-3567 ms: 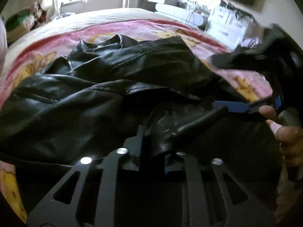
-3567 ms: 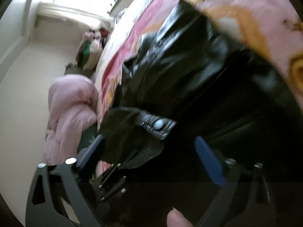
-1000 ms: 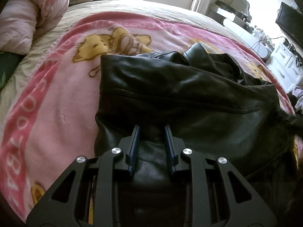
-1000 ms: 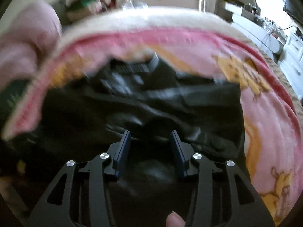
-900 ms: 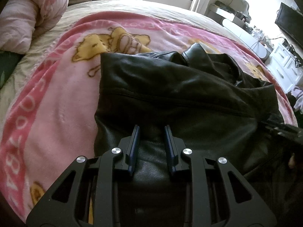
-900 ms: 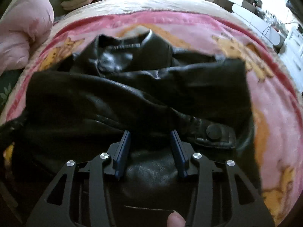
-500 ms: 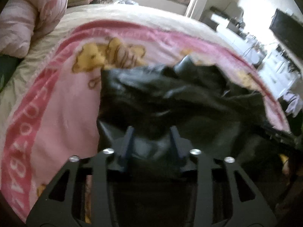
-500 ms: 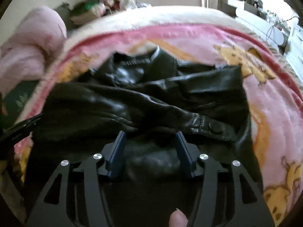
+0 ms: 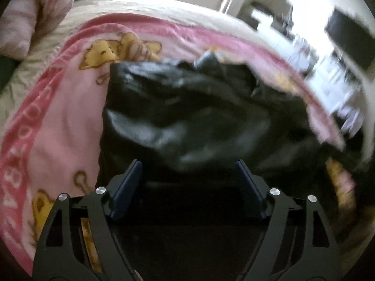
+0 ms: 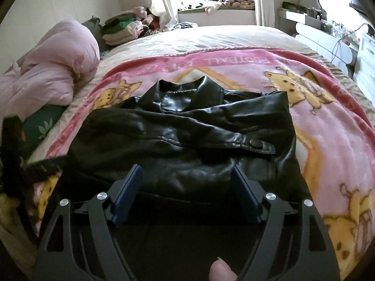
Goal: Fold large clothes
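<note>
Wide bed [image 10: 234, 35] under a cream sheet, spread with a pink fleece blanket printed with yellow cartoon bears [image 10: 328, 126]. Rolled pale-pink quilt [image 10: 54, 75] at the left edge, near a stack of folded clothes [image 10: 121, 29] below the window.

Black leather jacket [image 10: 187, 135] flat on the blanket's middle, folded into a rough rectangle: collar pointing away toward the window, hem nearest the cameras, long axis across the bed from left to right. One sleeve laid across the front, its snap-button cuff [image 10: 256, 144] toward the right. Blurred in the left wrist view, same black jacket [image 9: 187, 117] filling the centre.

Left gripper [image 9: 187, 180] with jaws spreading wide, leather just beyond the blue pads, nothing pinched. Right gripper [image 10: 185, 185] likewise opening, the hem lying between the pads without being pressed. Thumb tip [image 10: 220, 271] at the bottom edge.

Compared with a second ago: both pairs of jaws much farther apart, the fold of leather once between them released.
</note>
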`<state>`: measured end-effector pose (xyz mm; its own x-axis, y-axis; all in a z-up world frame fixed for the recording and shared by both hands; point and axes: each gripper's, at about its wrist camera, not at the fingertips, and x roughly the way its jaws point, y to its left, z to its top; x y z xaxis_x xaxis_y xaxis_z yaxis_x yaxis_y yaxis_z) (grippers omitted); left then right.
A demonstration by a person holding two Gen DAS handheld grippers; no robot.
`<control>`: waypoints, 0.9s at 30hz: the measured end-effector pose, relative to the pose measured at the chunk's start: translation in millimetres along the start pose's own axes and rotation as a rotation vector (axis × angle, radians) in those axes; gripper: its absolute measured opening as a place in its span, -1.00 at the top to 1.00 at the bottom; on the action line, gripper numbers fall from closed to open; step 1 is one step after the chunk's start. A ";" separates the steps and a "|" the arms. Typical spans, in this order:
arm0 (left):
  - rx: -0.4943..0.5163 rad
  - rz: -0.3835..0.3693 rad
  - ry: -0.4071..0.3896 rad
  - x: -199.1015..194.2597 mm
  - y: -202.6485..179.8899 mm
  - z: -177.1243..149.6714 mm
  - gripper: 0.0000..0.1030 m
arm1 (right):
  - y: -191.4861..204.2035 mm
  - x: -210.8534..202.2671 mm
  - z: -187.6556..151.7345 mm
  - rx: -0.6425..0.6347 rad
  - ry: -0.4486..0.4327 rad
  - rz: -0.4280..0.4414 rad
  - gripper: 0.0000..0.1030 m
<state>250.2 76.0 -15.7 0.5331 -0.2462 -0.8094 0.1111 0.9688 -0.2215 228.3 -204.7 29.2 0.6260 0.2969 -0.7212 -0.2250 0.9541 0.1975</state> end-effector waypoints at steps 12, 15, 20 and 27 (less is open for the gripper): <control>0.045 0.072 0.061 24.5 -6.1 -17.6 -0.46 | 10.5 21.4 -5.9 -0.039 0.102 -0.040 -0.59; 0.042 0.067 0.058 24.6 -7.8 -17.7 -0.50 | 0.5 53.9 -22.0 -0.019 0.246 -0.088 -0.59; 0.049 0.066 0.059 25.2 -10.5 -18.1 -0.54 | 5.7 60.4 -31.6 -0.049 0.215 -0.127 -0.59; 0.044 0.052 0.053 19.0 -11.1 -15.0 -0.58 | 1.8 34.0 -23.6 -0.015 0.136 -0.061 -0.62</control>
<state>246.6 60.2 -36.7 0.4943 -0.1956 -0.8470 0.1215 0.9803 -0.1555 231.5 -193.8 -10.6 0.5322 0.2290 -0.8151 -0.2009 0.9694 0.1412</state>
